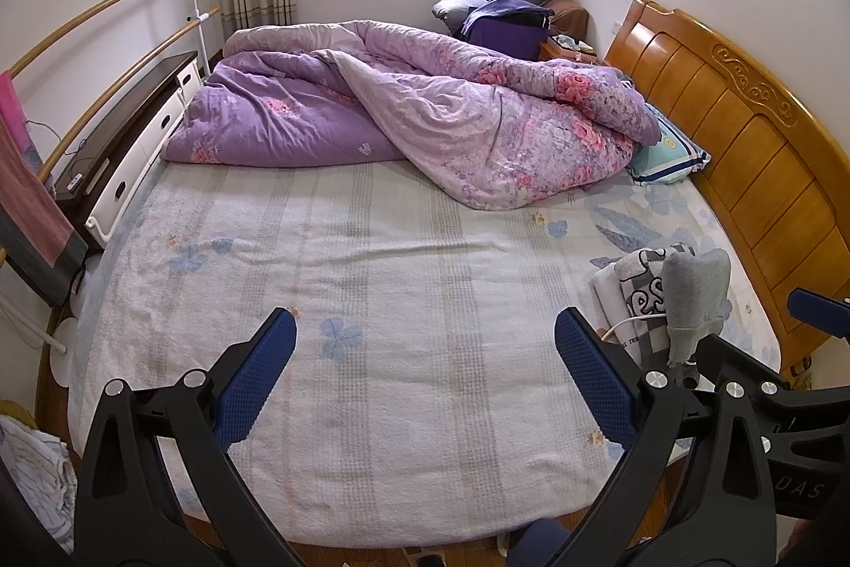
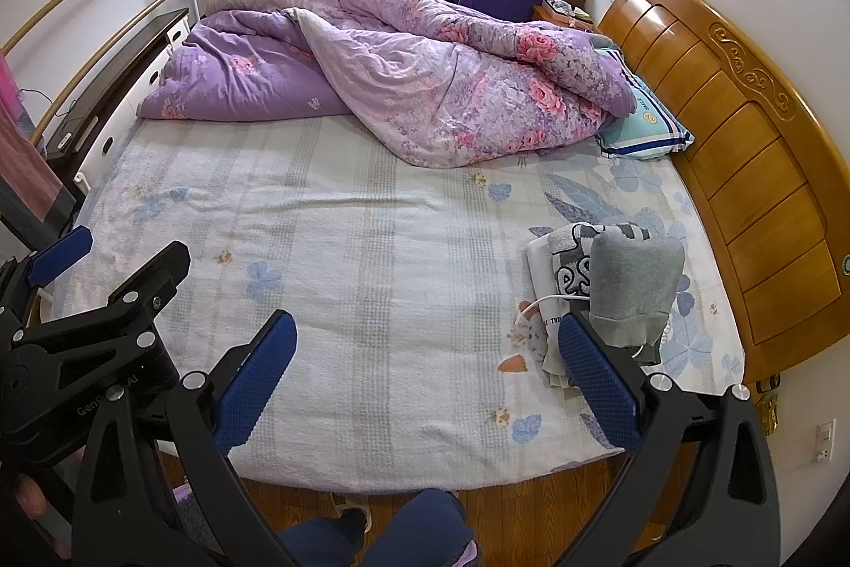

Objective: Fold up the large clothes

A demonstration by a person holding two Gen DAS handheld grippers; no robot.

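Observation:
A folded grey garment (image 2: 635, 288) lies on a small stack of folded clothes (image 2: 568, 264) at the bed's right side near the headboard; the stack also shows in the left wrist view (image 1: 643, 296), with the grey garment (image 1: 693, 296) on top. My left gripper (image 1: 425, 333) is open and empty above the near part of the bed. My right gripper (image 2: 425, 336) is open and empty, its right finger (image 2: 595, 370) just in front of the stack. The left gripper's body (image 2: 95, 317) shows at the left of the right wrist view.
A rumpled purple floral quilt (image 1: 425, 110) covers the far half of the bed sheet (image 1: 372, 259). A pillow (image 1: 669, 152) lies by the wooden headboard (image 1: 744, 131). A dark cabinet (image 1: 133, 126) and rails stand left. A bedside pile (image 1: 504, 14) sits far back.

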